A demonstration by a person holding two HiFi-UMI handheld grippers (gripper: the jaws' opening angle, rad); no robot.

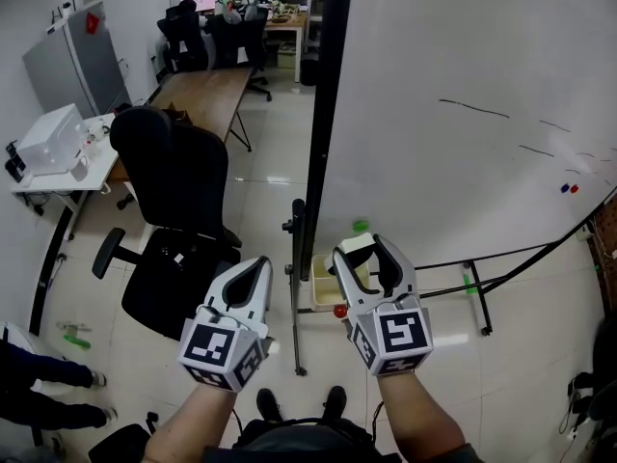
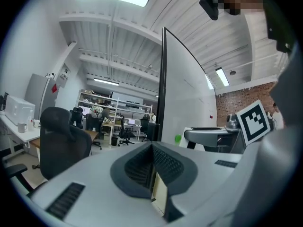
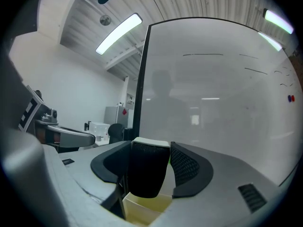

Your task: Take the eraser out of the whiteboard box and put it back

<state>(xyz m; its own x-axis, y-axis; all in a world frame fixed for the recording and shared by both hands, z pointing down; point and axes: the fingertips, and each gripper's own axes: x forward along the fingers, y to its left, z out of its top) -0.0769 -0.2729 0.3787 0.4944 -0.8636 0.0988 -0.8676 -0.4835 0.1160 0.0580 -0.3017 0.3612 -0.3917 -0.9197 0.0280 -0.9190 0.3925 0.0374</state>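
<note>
Black felt shows in the right gripper view, where the eraser (image 3: 147, 174) is clamped between the wide-set jaws of the right gripper (image 3: 150, 145). Its pale back is uppermost and it sits directly above the open yellowish box (image 3: 142, 211) beside the whiteboard (image 1: 463, 114), a hold that suits lowering it straight in. The left gripper (image 2: 152, 148) has its jaws pressed together on nothing and hangs just beside, probably to stay clear, though it is hard to tell whether the eraser's lower edge is above the box rim.
</note>
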